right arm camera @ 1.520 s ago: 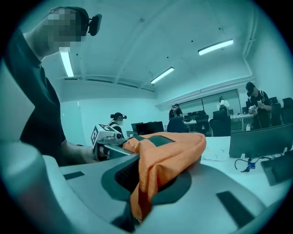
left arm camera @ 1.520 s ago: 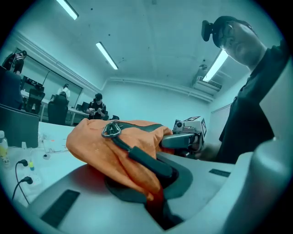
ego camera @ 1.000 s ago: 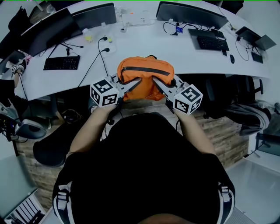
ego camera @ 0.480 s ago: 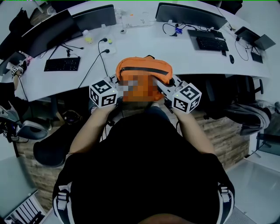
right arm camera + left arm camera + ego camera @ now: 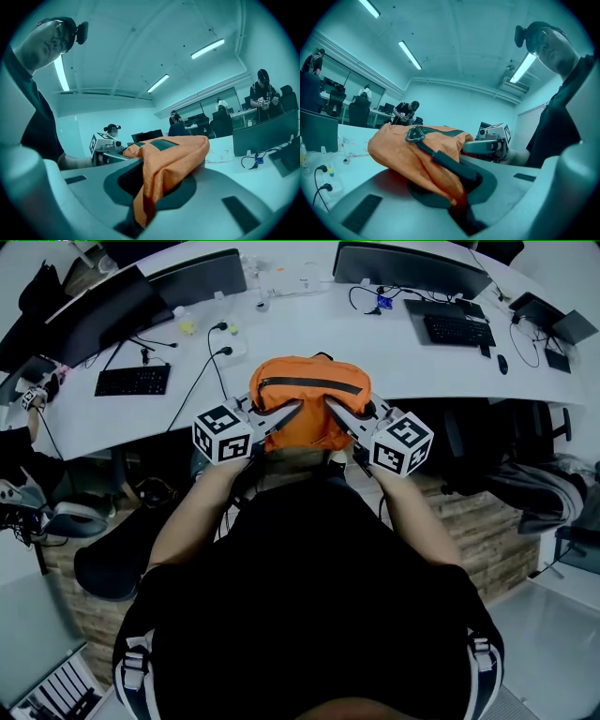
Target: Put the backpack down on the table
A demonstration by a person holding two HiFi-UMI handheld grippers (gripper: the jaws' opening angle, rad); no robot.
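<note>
The orange backpack [image 5: 309,404] hangs between the two grippers at the near edge of the white table [image 5: 403,357]. Its upper part is over the tabletop and its lower part is short of the rim. Whether its base touches the surface cannot be told.

The left gripper [image 5: 296,411] comes in from 8 o'clock, jaws squeezed together on a fold of fabric beside the black strap [image 5: 450,164]. The right gripper [image 5: 328,405] comes in from 4 o'clock, likewise clamped on a pinch of orange cloth.

Holding both flanks probably keeps the soft bag level and stops it sagging as it goes over the edge. From the bag, one keyboard [image 5: 131,379] lies at 10 o'clock and another keyboard [image 5: 457,331] at 2 o'clock, so the landing spot looks to be straight ahead.
</note>
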